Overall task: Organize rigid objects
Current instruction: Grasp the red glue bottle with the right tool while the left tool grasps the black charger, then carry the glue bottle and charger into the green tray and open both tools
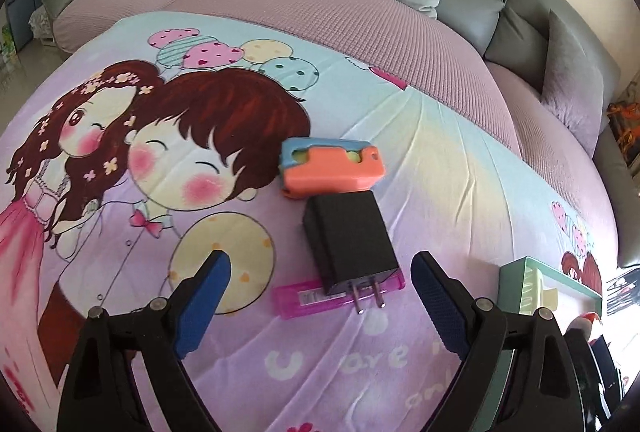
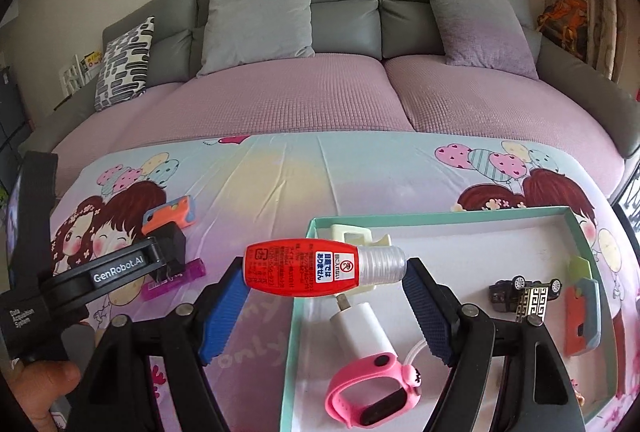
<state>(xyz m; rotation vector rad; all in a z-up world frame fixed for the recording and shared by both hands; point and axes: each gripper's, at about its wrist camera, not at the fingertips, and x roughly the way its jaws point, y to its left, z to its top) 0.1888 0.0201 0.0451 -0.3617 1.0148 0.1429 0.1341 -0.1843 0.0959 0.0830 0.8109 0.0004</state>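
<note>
The cartoon-printed bedsheet (image 1: 120, 232) is spread smooth beneath both tools. The rectangular teal box (image 2: 576, 232) is positioned under the right tongs (image 2: 324, 286), which are clamped on the glossy red bottle (image 2: 300, 268), held horizontally above the box's left rim. The left tongs (image 1: 320, 274) are spread wide, the matte black charger (image 1: 348, 240) lying between and just ahead of the fingertips, across a translucent pink lighter (image 1: 300, 298).

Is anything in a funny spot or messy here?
Yes. The black charger lies across the pink lighter and touches the orange-and-blue case, a little heap on the bedsheet. They are outside the green box, where the other small things sit.
</note>
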